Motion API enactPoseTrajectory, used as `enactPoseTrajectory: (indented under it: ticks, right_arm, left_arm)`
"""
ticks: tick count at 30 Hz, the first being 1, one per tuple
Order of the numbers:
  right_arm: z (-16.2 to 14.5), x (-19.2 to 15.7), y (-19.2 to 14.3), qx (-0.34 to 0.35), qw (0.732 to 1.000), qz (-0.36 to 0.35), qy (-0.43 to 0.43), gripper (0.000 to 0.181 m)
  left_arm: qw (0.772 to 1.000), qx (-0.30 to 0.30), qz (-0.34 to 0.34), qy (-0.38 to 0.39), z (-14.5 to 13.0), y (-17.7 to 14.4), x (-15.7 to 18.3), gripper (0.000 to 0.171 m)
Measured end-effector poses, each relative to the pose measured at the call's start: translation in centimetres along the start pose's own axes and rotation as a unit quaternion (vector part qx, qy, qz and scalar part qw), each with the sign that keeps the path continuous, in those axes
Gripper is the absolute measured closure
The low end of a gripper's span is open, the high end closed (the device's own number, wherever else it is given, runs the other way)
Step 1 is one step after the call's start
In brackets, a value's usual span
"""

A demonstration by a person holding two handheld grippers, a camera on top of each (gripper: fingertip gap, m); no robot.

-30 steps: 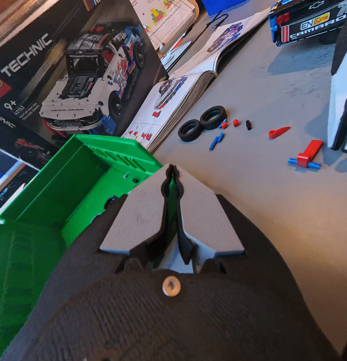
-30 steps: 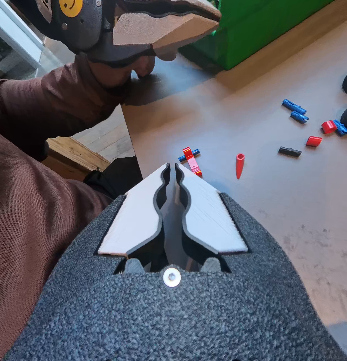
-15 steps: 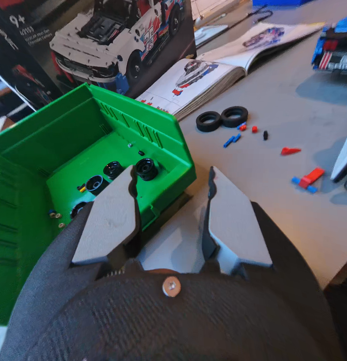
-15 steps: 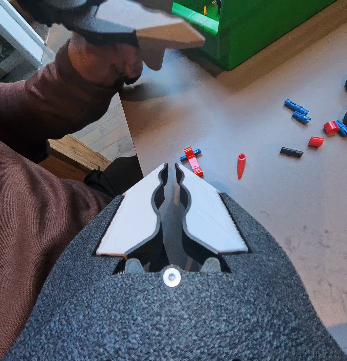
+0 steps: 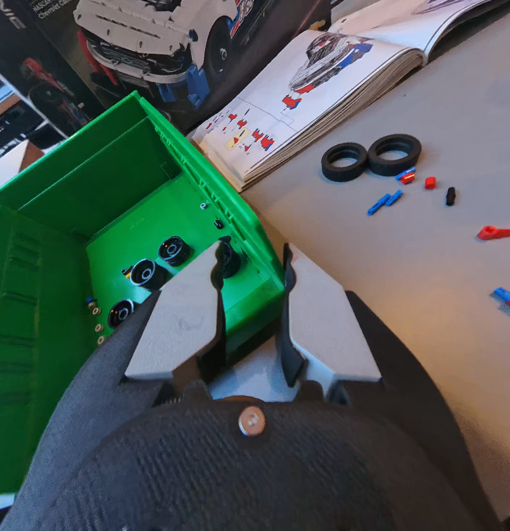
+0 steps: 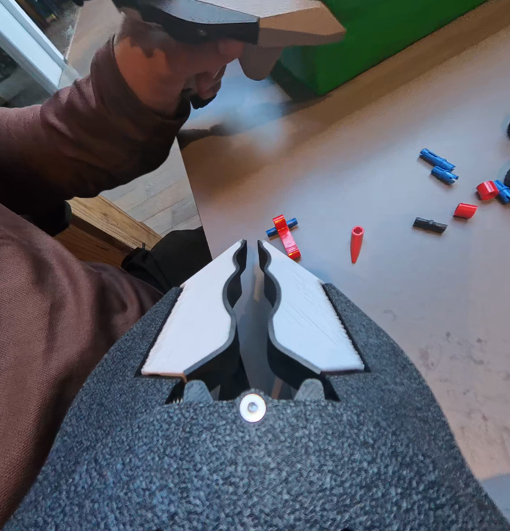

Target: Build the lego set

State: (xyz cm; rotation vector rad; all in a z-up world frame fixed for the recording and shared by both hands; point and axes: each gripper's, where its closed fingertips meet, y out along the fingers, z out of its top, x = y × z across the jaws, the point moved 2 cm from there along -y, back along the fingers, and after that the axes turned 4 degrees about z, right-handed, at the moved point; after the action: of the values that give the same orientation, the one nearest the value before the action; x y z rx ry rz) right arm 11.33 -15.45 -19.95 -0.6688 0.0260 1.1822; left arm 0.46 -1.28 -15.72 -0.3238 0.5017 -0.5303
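Both wrist views look steeply down, close over the grey table point(image 6: 363, 301) (sharing its scattered bricks point(image 5: 386, 201)).

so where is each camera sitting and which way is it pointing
Left wrist view: on the left gripper, fingers apart, looking down over the green bin with black wheels, toward the booklet and tyres.
Right wrist view: on the right gripper, fingers nearly closed on nothing, low over the table; sleeve at left, left gripper above.
Shared: bin, red cone, blue pins.
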Motion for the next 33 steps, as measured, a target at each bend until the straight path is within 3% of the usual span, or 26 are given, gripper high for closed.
enactPoseTrajectory:
  ticks: [8, 13, 17, 20, 23, 26, 33]
  right_arm:
    - [0.0, 0.0, 0.0, 0.003, 1.000, 0.002, 0.004, 0.174]
    - [0.3, 0.2, -0.1, 0.011, 1.000, 0.000, 0.015, 0.173]
    - [0.5, 0.4, -0.2, 0.020, 1.000, -0.005, 0.016, 0.172]
    - [0.6, 0.4, -0.3, 0.026, 0.999, -0.008, 0.018, 0.171]
    - [0.8, 0.4, -0.4, 0.035, 0.999, 0.004, 0.025, 0.170]
    - [1.1, 0.3, -0.6, 0.045, 0.998, 0.020, 0.035, 0.170]
    - [1.4, 0.4, -0.7, 0.057, 0.997, 0.028, 0.047, 0.172]
  left_arm:
    - [0.998, -0.005, 0.009, -0.070, -2.5, -2.9, -2.5, 0.115]
    - [0.995, 0.090, -0.001, -0.034, 0.3, -4.9, -0.2, 0.113]
    - [0.990, 0.138, -0.041, 0.014, 0.8, -4.9, 2.0, 0.089]
    - [0.986, 0.164, -0.031, 0.008, 0.9, -5.2, 1.0, 0.103]
    - [0.975, 0.218, 0.020, -0.041, 1.1, -6.6, -1.6, 0.099]
    - [0.960, 0.271, 0.003, -0.067, 1.4, -7.7, -2.2, 0.121]
    - [0.958, 0.253, -0.027, -0.130, 1.2, -6.5, -3.4, 0.117]
